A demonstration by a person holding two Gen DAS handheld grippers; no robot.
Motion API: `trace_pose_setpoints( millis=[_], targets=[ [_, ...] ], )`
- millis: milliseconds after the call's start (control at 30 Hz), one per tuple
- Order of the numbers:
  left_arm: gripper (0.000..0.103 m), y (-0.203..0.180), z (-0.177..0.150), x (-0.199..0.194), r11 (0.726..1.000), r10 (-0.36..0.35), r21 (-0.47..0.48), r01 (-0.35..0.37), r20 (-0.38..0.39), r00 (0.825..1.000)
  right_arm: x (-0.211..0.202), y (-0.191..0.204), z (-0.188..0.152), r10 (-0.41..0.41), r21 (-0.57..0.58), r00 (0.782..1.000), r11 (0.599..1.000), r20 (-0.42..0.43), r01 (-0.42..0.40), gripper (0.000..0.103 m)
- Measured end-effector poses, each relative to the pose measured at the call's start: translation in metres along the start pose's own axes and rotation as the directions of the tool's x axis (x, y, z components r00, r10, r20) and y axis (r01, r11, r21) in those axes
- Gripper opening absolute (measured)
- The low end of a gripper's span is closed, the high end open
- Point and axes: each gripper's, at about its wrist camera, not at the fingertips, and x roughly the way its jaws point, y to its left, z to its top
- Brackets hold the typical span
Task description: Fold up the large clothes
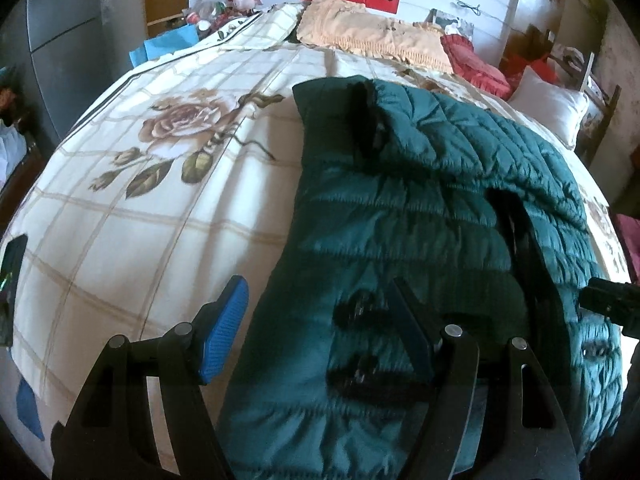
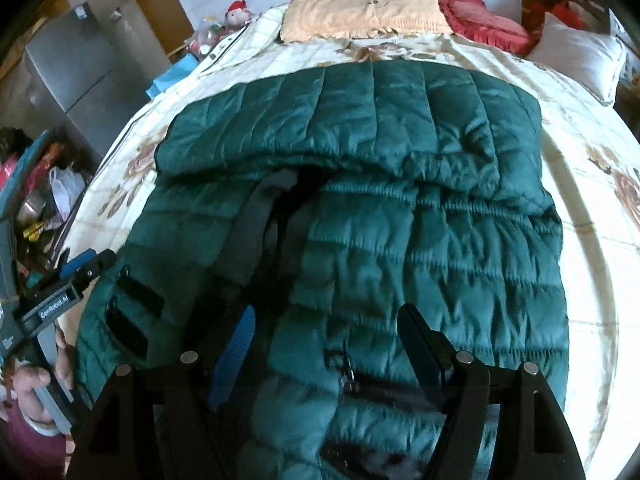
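Observation:
A dark green quilted puffer jacket [image 1: 420, 216] lies on the floral bedspread [image 1: 160, 184], with black button tabs near its front edge. In the right wrist view the jacket [image 2: 400, 216] has its far part folded over toward me. My left gripper [image 1: 316, 320] is open and empty, hovering over the jacket's left edge near the hem. My right gripper [image 2: 328, 340] is open and empty above the jacket's front opening. The left gripper [image 2: 86, 264] also shows at the jacket's left side, held by a hand.
A peach pillow [image 1: 372, 36], a red cushion [image 1: 476, 64] and a white pillow [image 1: 552, 108] lie at the bed's head. A soft toy and clutter [image 1: 224, 8] sit at the far left. Grey cabinets [image 2: 76, 64] and bags [image 2: 44, 196] stand left of the bed.

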Motion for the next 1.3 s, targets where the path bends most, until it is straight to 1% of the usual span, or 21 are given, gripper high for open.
trace_pose_setpoints(
  millis=[167, 300, 333, 367, 433, 500, 600, 800, 900, 967, 1100, 1167, 1300],
  targets=[
    [0.072, 0.006, -0.019, -0.011, 1.0, 0.011, 0.008, -0.011, -0.012, 1.0, -0.018, -0.009, -0.026, -0.021, -0.002, 1.0, 1.0, -0.017, 0.021, 0.071],
    [0.072, 0.017, -0.035, -0.019, 1.0, 0.01, -0.001, -0.01, -0.032, 0.999, -0.036, -0.025, -0.047, -0.027, 0.037, 0.999, 0.999, -0.021, 0.028, 0.072],
    [0.072, 0.02, -0.038, -0.02, 1.0, 0.013, -0.002, -0.013, -0.036, 0.999, -0.04, -0.028, -0.052, -0.031, 0.045, 0.999, 0.999, -0.022, 0.032, 0.073],
    [0.072, 0.021, -0.041, -0.022, 1.0, 0.016, -0.002, -0.016, -0.039, 0.999, -0.044, -0.033, -0.057, -0.038, 0.052, 0.999, 0.998, -0.021, 0.039, 0.076],
    [0.072, 0.026, -0.047, -0.024, 1.0, 0.018, -0.008, -0.019, -0.046, 0.999, -0.051, -0.038, -0.067, -0.053, 0.06, 0.998, 0.997, -0.024, 0.054, 0.078],
    [0.072, 0.03, -0.051, -0.026, 1.0, 0.013, -0.017, -0.014, -0.05, 0.999, -0.058, -0.047, -0.076, -0.069, 0.073, 0.997, 0.995, -0.029, 0.071, 0.078],
    [0.072, 0.033, -0.056, -0.029, 1.0, 0.009, -0.026, -0.011, -0.054, 0.998, -0.065, -0.055, -0.084, -0.072, 0.1, 0.997, 0.992, -0.029, 0.075, 0.078],
    [0.072, 0.036, -0.066, -0.034, 1.0, -0.005, -0.024, 0.003, -0.069, 0.998, -0.077, -0.07, -0.099, -0.093, 0.135, 0.995, 0.986, -0.021, 0.095, 0.078],
    [0.072, 0.041, -0.071, -0.036, 0.999, -0.041, -0.032, 0.039, -0.084, 0.996, -0.08, -0.078, -0.105, -0.102, 0.154, 0.995, 0.982, -0.023, 0.104, 0.078],
    [0.072, 0.046, -0.074, -0.037, 0.996, -0.077, -0.047, 0.073, -0.091, 0.993, -0.081, -0.086, -0.11, -0.096, 0.177, 0.995, 0.979, -0.031, 0.1, 0.079],
    [0.072, 0.056, -0.081, -0.032, 0.988, -0.134, -0.09, 0.122, -0.131, 0.982, -0.078, -0.103, -0.123, -0.053, 0.229, 0.997, 0.971, -0.054, 0.064, 0.08],
    [0.072, 0.06, -0.083, -0.03, 0.984, -0.152, -0.117, 0.136, -0.144, 0.978, -0.075, -0.11, -0.13, -0.041, 0.254, 0.997, 0.965, -0.068, 0.057, 0.081],
    [0.072, 0.065, -0.084, -0.034, 0.981, -0.162, -0.135, 0.142, -0.149, 0.975, -0.071, -0.122, -0.139, 0.032, 0.316, 0.997, 0.949, -0.069, -0.009, 0.081]
  ],
)
